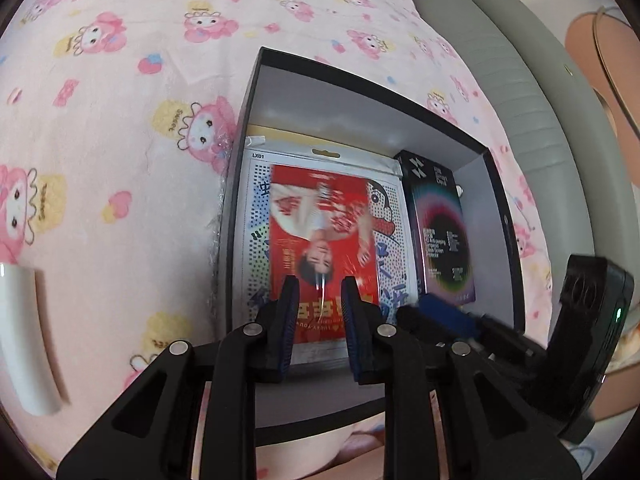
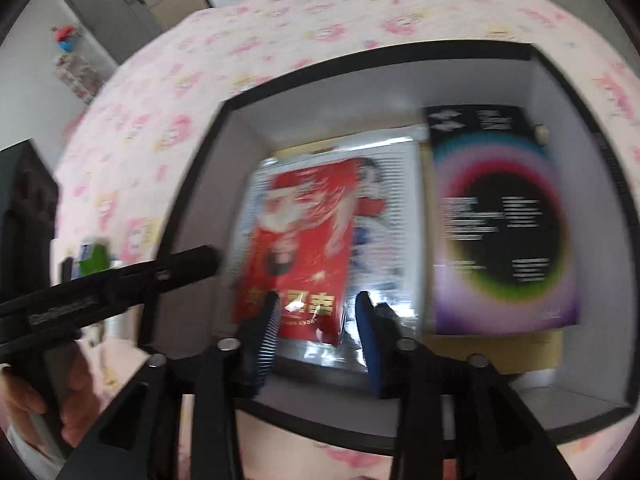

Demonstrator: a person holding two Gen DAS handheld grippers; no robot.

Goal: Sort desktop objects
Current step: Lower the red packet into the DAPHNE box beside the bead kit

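Note:
A black box with white inner walls point(image 1: 360, 92) lies on the pink cartoon bedspread. Inside lie a red card showing a person point(image 1: 320, 240) on top of a dotted plastic packet point(image 1: 256, 216), and a black booklet with a rainbow ring point(image 1: 440, 232). My left gripper point(image 1: 320, 288) is open above the red card's near end and holds nothing. In the right wrist view, which is blurred, the same red card point(image 2: 304, 240), packet point(image 2: 396, 208) and booklet point(image 2: 500, 220) lie in the box point(image 2: 384, 80). My right gripper point(image 2: 316, 304) is open over the card's near edge.
The other gripper's black body point(image 1: 588, 340) shows at the right of the left wrist view, and at the left of the right wrist view point(image 2: 100, 288). A white object point(image 1: 24, 336) lies at the far left. A grey cushion point(image 1: 520, 80) borders the bedspread point(image 1: 120, 120).

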